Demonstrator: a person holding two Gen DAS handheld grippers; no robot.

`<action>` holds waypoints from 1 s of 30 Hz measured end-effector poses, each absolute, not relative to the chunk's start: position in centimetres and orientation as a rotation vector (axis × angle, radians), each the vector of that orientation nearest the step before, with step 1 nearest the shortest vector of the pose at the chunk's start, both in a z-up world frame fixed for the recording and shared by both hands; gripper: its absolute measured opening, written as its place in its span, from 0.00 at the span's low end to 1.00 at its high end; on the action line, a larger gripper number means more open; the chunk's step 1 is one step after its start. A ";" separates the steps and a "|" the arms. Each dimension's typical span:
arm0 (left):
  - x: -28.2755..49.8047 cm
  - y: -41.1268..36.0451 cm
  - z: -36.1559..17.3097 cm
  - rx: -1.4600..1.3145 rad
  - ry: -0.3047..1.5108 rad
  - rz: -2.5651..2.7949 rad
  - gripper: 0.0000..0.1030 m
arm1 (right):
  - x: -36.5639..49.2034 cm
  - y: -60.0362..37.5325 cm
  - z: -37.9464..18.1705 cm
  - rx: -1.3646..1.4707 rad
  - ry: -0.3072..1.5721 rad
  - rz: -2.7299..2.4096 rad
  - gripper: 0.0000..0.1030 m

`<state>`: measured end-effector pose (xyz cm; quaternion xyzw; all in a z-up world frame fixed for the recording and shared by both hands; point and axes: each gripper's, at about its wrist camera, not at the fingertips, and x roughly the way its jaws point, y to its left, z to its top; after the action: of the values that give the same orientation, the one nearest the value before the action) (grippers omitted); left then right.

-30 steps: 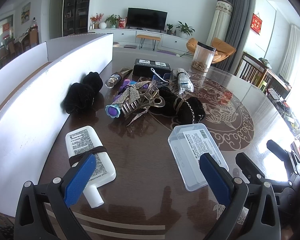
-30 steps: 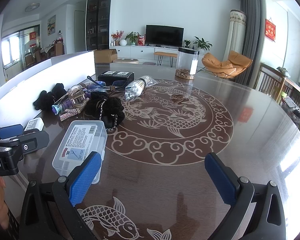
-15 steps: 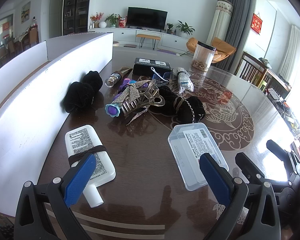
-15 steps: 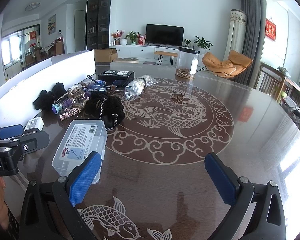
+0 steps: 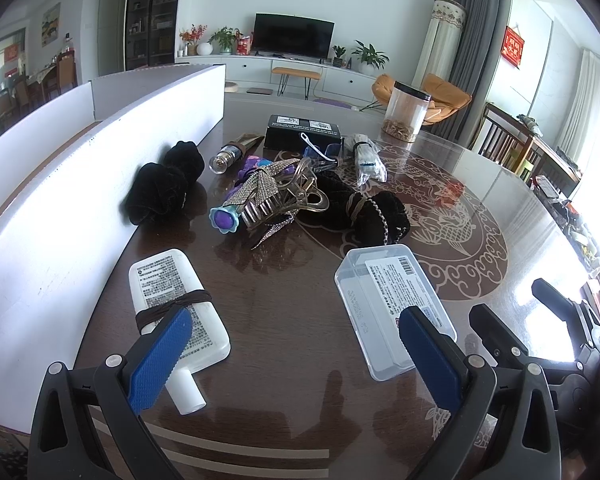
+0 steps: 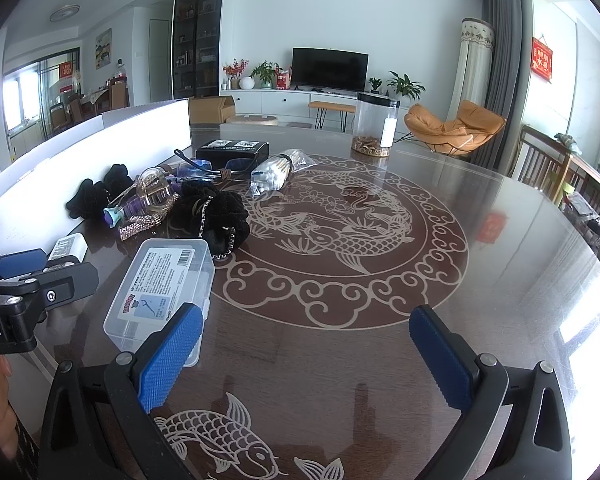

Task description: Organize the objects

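Nearest, both sets of tongs hang over the front edge of the worktop (image 6: 500,240) with nothing in them: the left tongs (image 5: 296,356) stand wide apart, and the right tongs (image 6: 304,356) likewise gape over bare polished wood. Just ahead of the left tongs lies a white tube (image 5: 176,304) on its side, cap toward the edge, a dark hair band wrapped round its middle; it sits close against the white board (image 5: 60,208) that fences the left side, so an approach from that side looks cramped. Between the two tongs rests the clear plastic box (image 5: 392,304), lid shut, label up, with bare worktop round it on every side; it seems the easiest first pick.

Further on, the clutter bunches together: a rhinestone hair claw (image 5: 276,196) lying over a purple flower-tipped stick (image 5: 224,219), a black scrunchie (image 5: 360,208) touching them on the right, and another black scrunchie (image 5: 160,188) pressed to the board. Behind these are a black carton (image 5: 302,136), a bagged bundle of cotton swabs (image 6: 274,170), and, well apart, a clear canister (image 6: 374,126). The whole right half of the worktop is open, probably the place for sorting.
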<state>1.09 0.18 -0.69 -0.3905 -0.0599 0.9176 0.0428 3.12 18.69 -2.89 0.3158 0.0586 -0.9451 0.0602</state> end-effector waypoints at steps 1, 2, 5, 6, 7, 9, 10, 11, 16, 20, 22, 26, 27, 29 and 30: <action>1.1 0.1 -0.7 -1.195 -0.183 2.807 1.00 | 3.2 18.7 -2.9 0.956 0.177 -2.860 1.00; 1.1 0.1 -0.7 -1.195 -0.184 2.807 1.00 | 3.2 18.7 -2.9 0.956 0.177 -2.861 1.00; 1.1 0.1 -0.7 -1.195 -0.184 2.808 1.00 | 3.2 18.8 -2.9 0.956 0.177 -2.860 1.00; 1.1 0.2 -0.7 -1.194 -0.185 2.809 1.00 | 3.1 18.7 -2.9 0.956 0.178 -2.860 1.00; 1.2 0.1 -0.6 -1.195 -0.187 2.808 1.00 | 3.2 18.7 -2.9 0.957 0.179 -2.860 1.00; 1.2 0.0 -0.6 -1.197 -0.192 2.811 1.00 | 3.1 18.7 -3.0 0.961 0.183 -2.860 1.00; 1.2 -0.2 -0.5 -1.200 -0.197 2.813 1.00 | 3.2 18.7 -3.1 0.963 0.185 -2.860 1.00; 1.1 -0.3 -0.5 -1.203 -0.205 2.815 1.00 | 3.2 18.8 -3.2 0.965 0.187 -2.860 1.00; 1.0 -0.9 -0.6 -1.237 -0.251 2.817 1.00 | 2.8 18.6 -3.2 0.984 0.181 -2.853 1.00; 1.1 -1.0 -0.6 -1.246 -0.248 2.830 1.00 | 2.9 18.8 -3.2 0.985 0.168 -2.845 1.00; 1.2 -1.3 -0.5 -1.247 -0.249 2.835 1.00 | 2.9 18.8 -3.1 0.982 0.160 -2.838 1.00; 1.5 -1.7 -0.3 -1.253 -0.268 2.846 1.00 | 2.4 18.7 -3.1 1.004 0.142 -2.784 1.00; 1.6 -1.9 -0.3 -1.255 -0.276 2.845 1.00 | 2.2 18.7 -3.1 1.013 0.141 -2.773 1.00; 1.9 -2.2 -0.2 -1.261 -0.297 2.836 1.00 | 1.6 18.5 -3.0 1.029 0.127 -2.739 1.00; 2.4 -2.4 0.0 -1.258 -0.315 2.829 1.00 | 1.3 18.3 -2.7 1.027 0.108 -2.714 1.00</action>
<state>2.39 -2.37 -0.03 -0.4043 -0.1010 0.9089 0.0145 1.25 18.34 -2.72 0.3513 0.0368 -0.9280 0.1185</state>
